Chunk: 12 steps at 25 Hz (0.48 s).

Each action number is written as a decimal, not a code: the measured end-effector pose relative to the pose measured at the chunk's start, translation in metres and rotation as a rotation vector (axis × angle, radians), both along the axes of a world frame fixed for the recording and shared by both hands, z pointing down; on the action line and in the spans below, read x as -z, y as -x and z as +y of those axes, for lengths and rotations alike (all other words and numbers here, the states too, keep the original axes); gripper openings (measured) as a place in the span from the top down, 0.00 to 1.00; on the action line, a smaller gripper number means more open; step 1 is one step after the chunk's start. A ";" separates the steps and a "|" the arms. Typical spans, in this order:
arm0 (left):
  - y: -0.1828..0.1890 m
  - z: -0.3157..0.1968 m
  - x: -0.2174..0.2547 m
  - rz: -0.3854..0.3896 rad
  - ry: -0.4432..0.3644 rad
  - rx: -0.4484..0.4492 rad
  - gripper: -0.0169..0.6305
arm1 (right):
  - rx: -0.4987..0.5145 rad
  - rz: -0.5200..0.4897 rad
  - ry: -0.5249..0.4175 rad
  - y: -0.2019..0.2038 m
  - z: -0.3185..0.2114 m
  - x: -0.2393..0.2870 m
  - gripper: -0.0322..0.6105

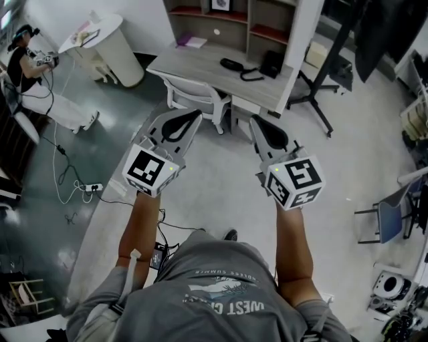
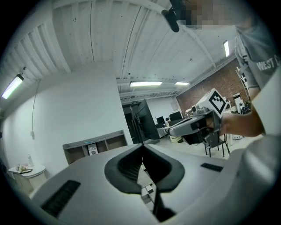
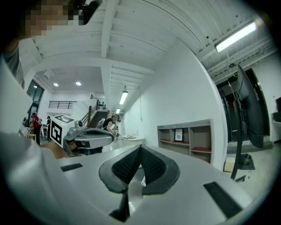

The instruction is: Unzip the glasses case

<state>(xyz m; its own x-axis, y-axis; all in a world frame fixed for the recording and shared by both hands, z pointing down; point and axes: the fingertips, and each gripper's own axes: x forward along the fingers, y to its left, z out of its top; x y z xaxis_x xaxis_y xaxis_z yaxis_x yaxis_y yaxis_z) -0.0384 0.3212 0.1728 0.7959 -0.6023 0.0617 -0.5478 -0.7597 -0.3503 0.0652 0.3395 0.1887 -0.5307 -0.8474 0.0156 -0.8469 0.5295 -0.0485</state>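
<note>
No glasses case shows clearly; two dark objects (image 1: 232, 65) (image 1: 271, 64) lie on the grey desk (image 1: 194, 70) ahead, too small to tell apart. My left gripper (image 1: 192, 115) is held level in front of me, short of the desk, jaws closed together and empty. My right gripper (image 1: 256, 121) is beside it, also shut with nothing in it. In the left gripper view the pads meet at the left gripper (image 2: 142, 147), and the right gripper (image 2: 193, 126) shows alongside. In the right gripper view the right gripper (image 3: 140, 147) is shut, and the left gripper (image 3: 86, 136) shows at the left.
A white chair (image 1: 195, 97) stands tucked at the desk. A shelf unit (image 1: 231, 19) rises behind it. A round white table (image 1: 103, 35) and a seated person (image 1: 30, 77) are at the far left, with cables (image 1: 73, 180) on the floor. A blue chair (image 1: 394, 215) stands at the right.
</note>
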 end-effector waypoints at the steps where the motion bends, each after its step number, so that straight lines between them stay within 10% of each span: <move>1: -0.004 -0.002 0.000 -0.002 -0.001 -0.006 0.97 | -0.007 -0.001 0.001 -0.004 -0.001 0.000 0.93; 12: -0.024 -0.050 -0.009 0.029 0.014 -0.092 0.97 | -0.097 0.028 0.022 -0.022 -0.036 -0.009 0.93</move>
<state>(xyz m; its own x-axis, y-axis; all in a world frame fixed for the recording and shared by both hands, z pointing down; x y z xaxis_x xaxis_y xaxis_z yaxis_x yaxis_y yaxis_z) -0.0143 0.2708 0.1823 0.8494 -0.5257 0.0454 -0.4852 -0.8120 -0.3246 0.0876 0.3031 0.1982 -0.4457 -0.8939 0.0481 -0.8951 0.4445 -0.0346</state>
